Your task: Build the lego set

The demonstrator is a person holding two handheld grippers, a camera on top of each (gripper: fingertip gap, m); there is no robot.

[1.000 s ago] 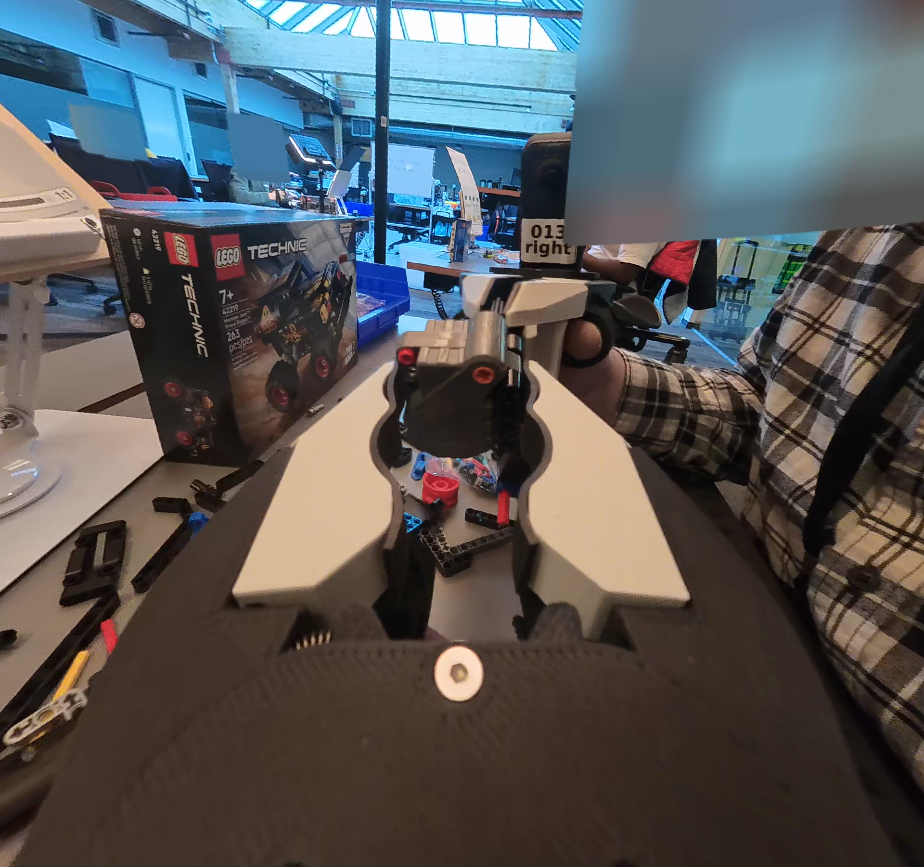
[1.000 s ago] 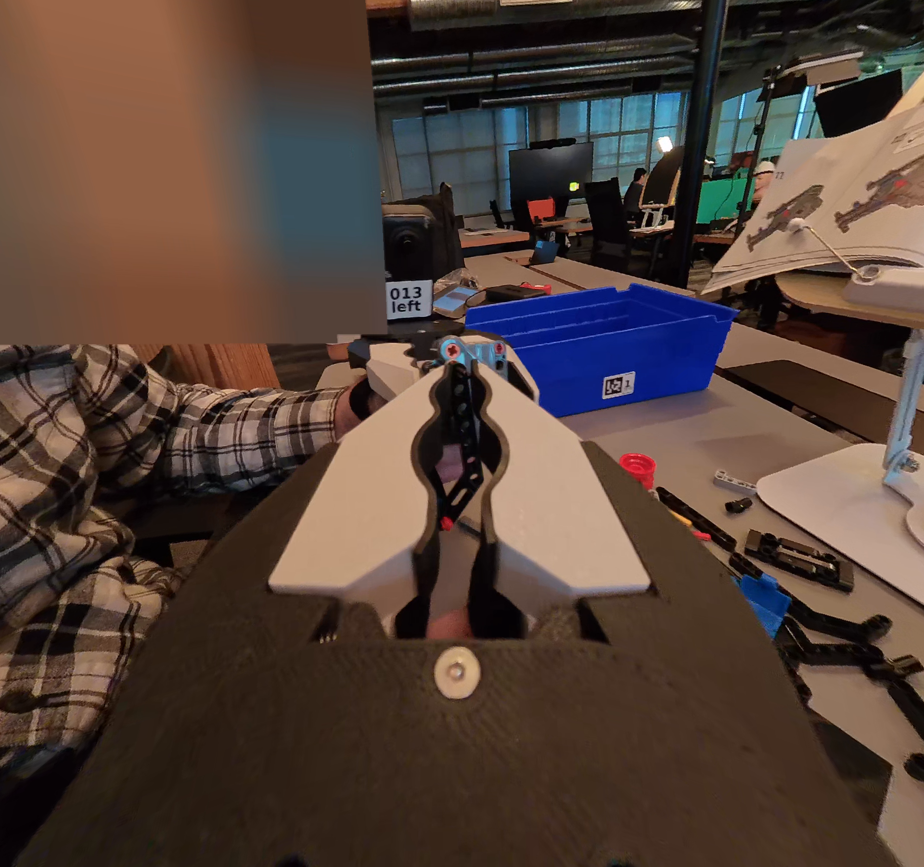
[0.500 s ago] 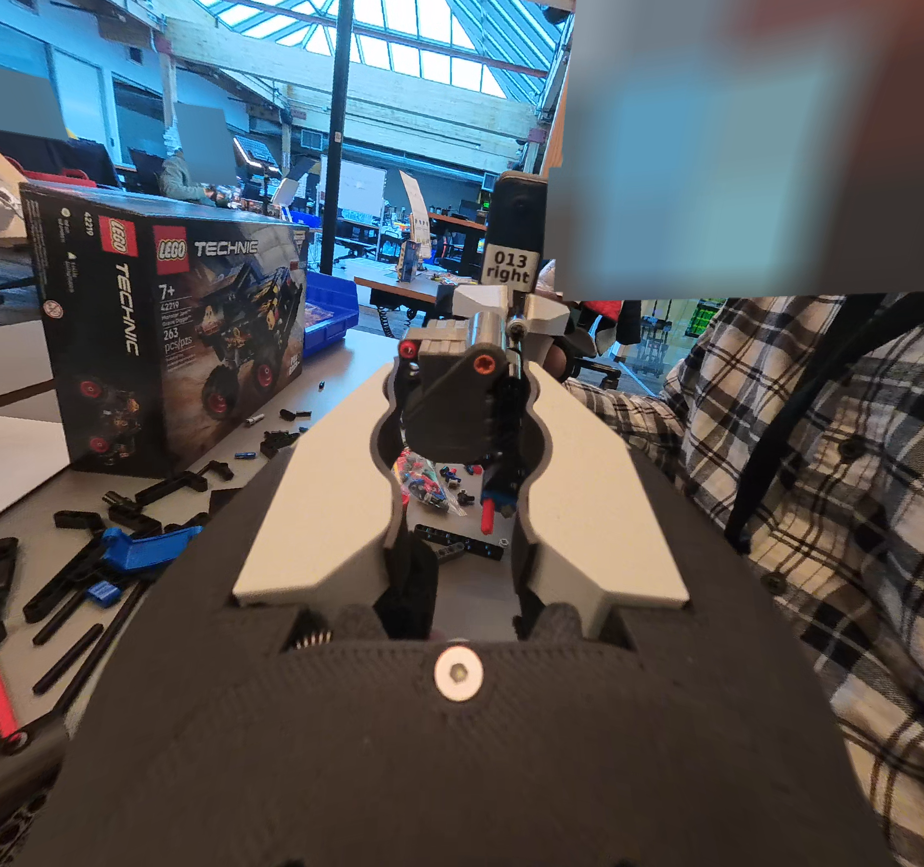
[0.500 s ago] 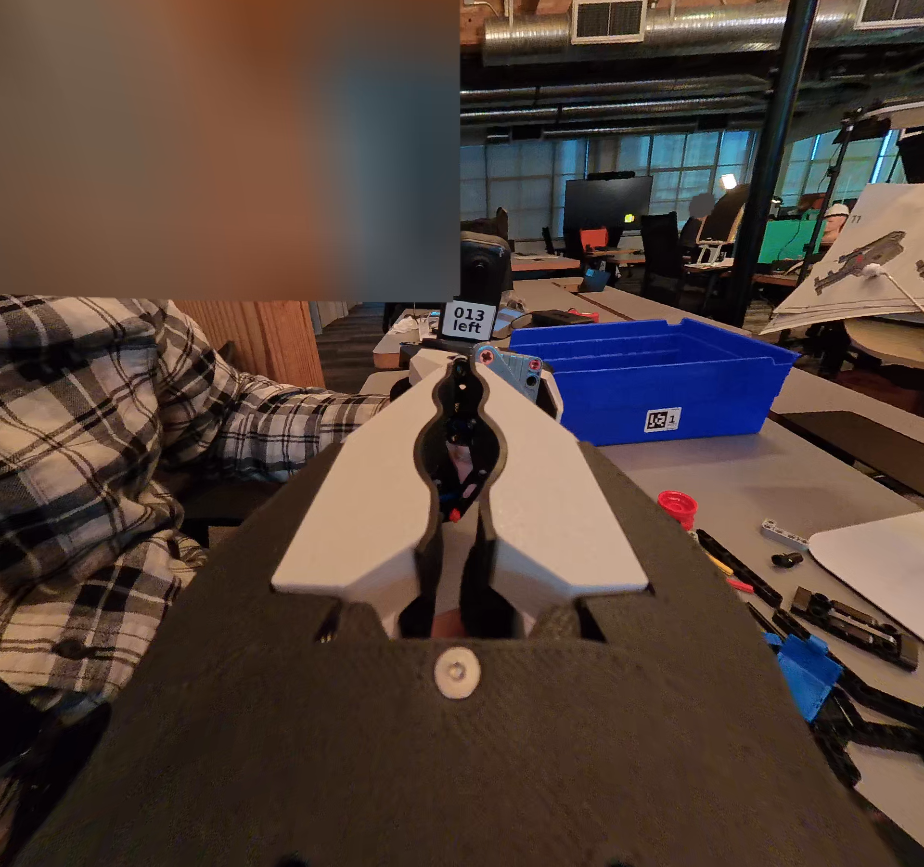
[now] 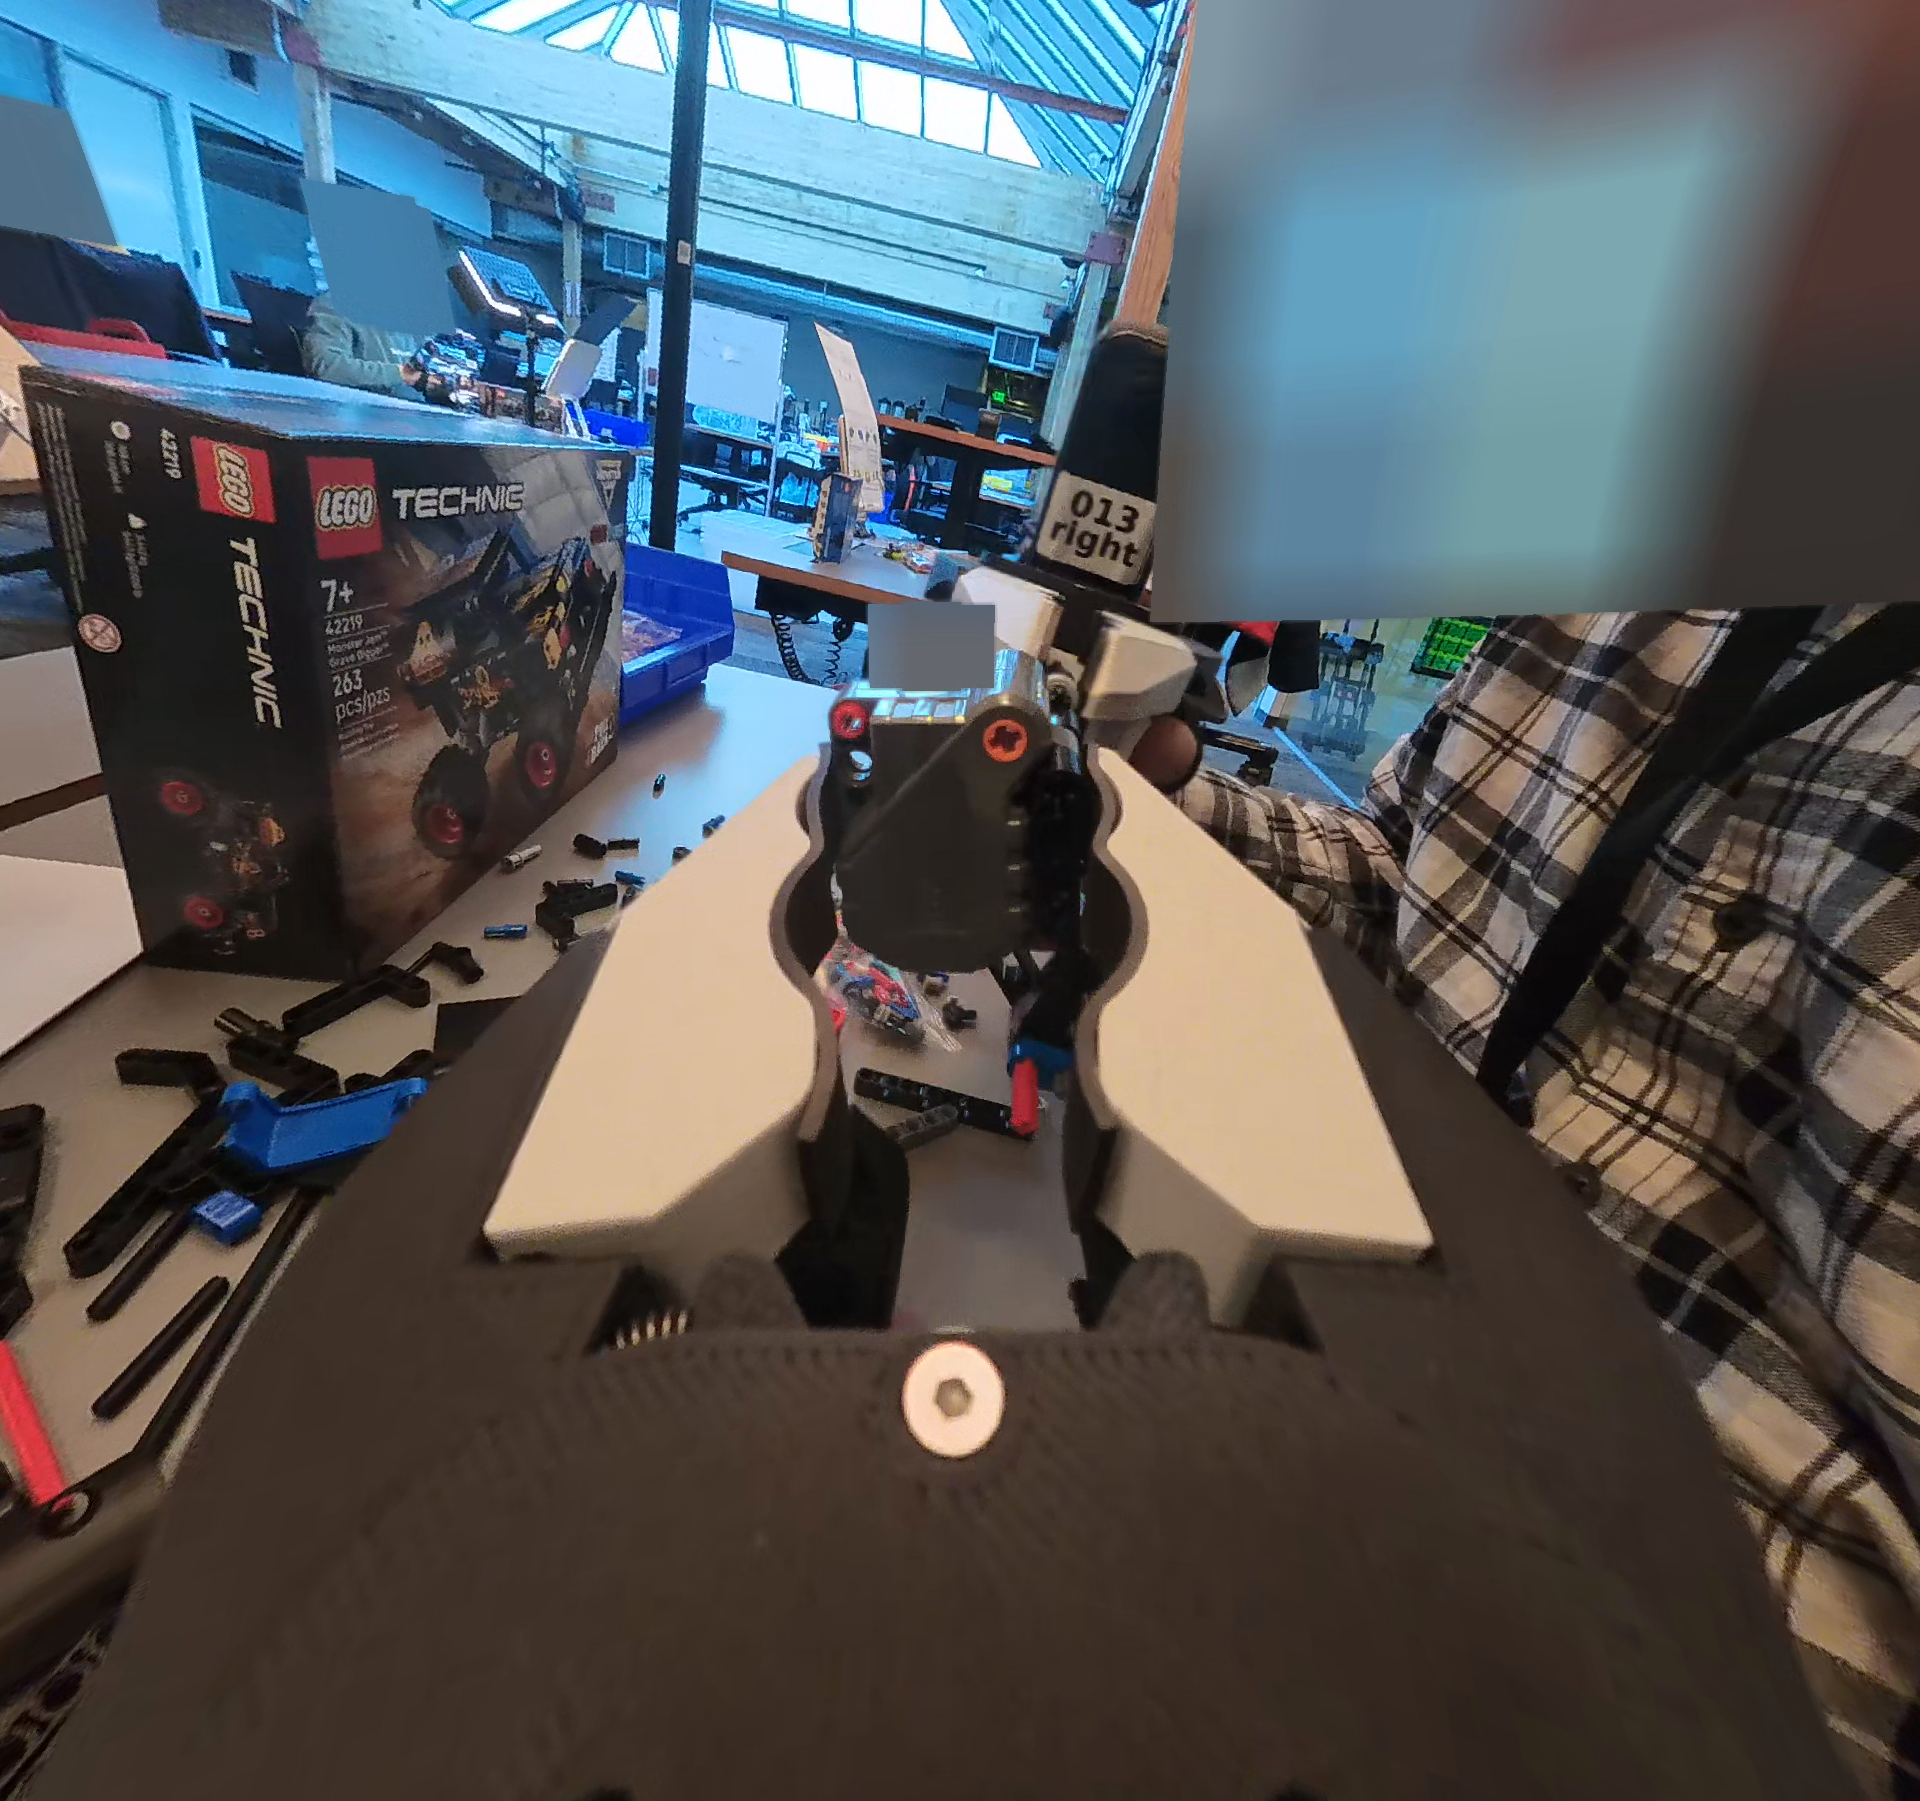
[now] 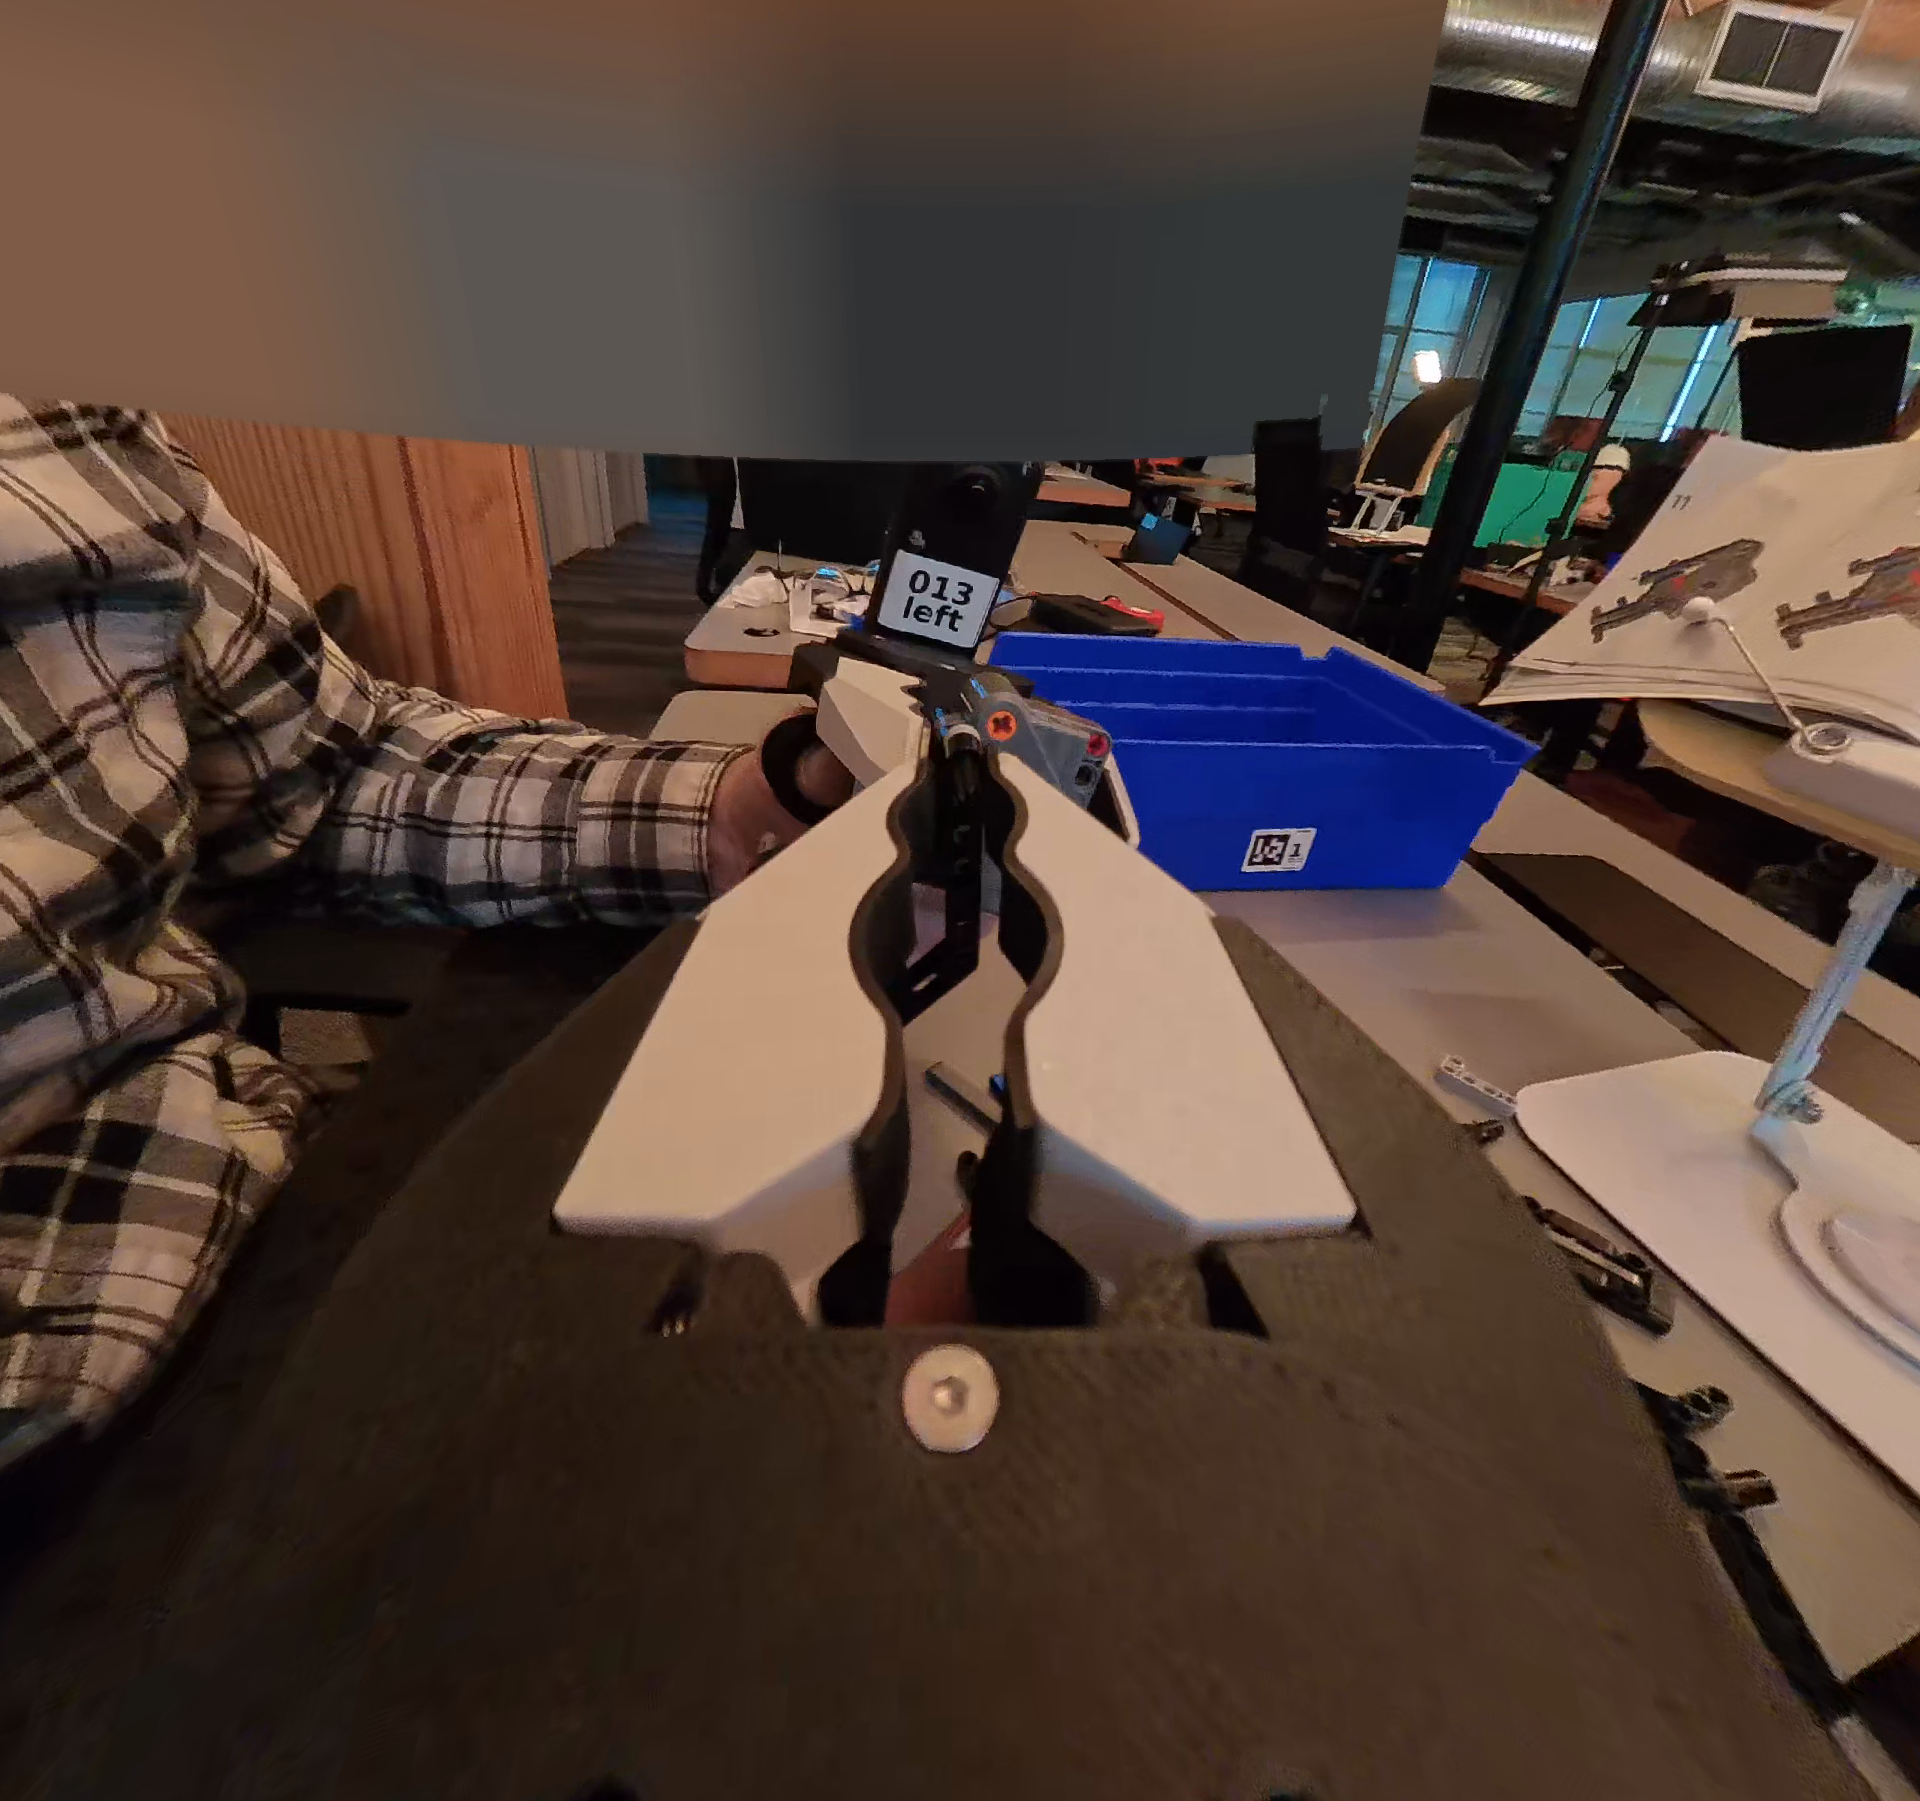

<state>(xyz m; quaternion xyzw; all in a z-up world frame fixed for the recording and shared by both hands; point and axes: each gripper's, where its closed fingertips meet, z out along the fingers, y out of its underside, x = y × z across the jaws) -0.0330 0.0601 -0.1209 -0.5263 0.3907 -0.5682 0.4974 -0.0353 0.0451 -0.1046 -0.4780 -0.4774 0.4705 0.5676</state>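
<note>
A: Grey table under both tools, with loose black beams scattered at the near left. What has shifted in the last second?

B: Near first: the left gripper is clamped on the dark grey block, held above the table. The right gripper pinches a black beam edge-on, touching that block's right side. Over the last second both views swung; the set's box slid leftward and looms larger, and the blue bin drew closer.

A: Meaning?

B: I judge the pair turned together, the beam still being pressed home. Farther off, the open booklet sits on its stand at right.
</note>
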